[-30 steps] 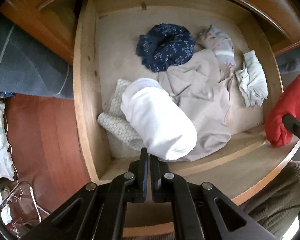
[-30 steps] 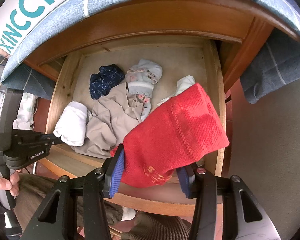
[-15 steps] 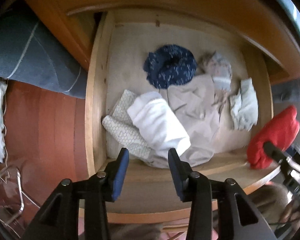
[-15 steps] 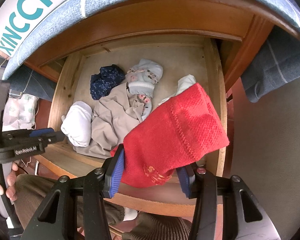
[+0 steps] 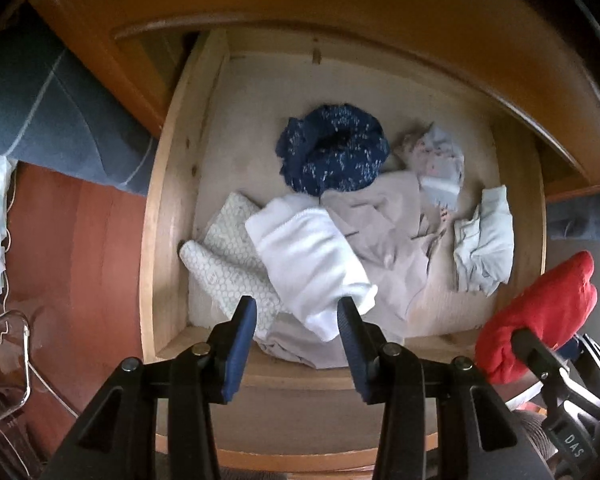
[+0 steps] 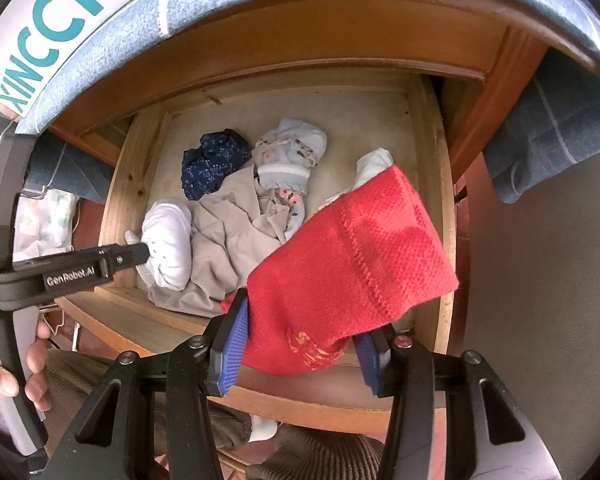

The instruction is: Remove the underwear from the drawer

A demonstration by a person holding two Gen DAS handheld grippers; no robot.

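Observation:
An open wooden drawer (image 5: pixel 156 240) holds several garments: a white folded piece (image 5: pixel 308 260), a honeycomb-patterned piece (image 5: pixel 224 260), a beige garment (image 5: pixel 384 240), a navy dotted piece (image 5: pixel 332 156), a floral pale piece (image 5: pixel 440 164) and a pale green piece (image 5: pixel 484 248). My left gripper (image 5: pixel 296 316) is open, its fingertips on either side of the near end of the white piece. My right gripper (image 6: pixel 300 328) is shut on a red knitted garment (image 6: pixel 352 264) and holds it above the drawer's front right corner. The red garment also shows in the left wrist view (image 5: pixel 540 316).
The drawer's front board (image 6: pixel 300 396) lies just below both grippers. A blue-grey cloth (image 6: pixel 552 128) hangs over the cabinet top. Reddish wood floor (image 5: pixel 80 264) and a wire rack (image 5: pixel 8 360) lie left of the drawer. The person's knees (image 6: pixel 300 452) are under the front edge.
My left gripper went from shut to open, drew back and upward half a second ago, then came down to the white folded piece. The right gripper stays still, holding the red garment.

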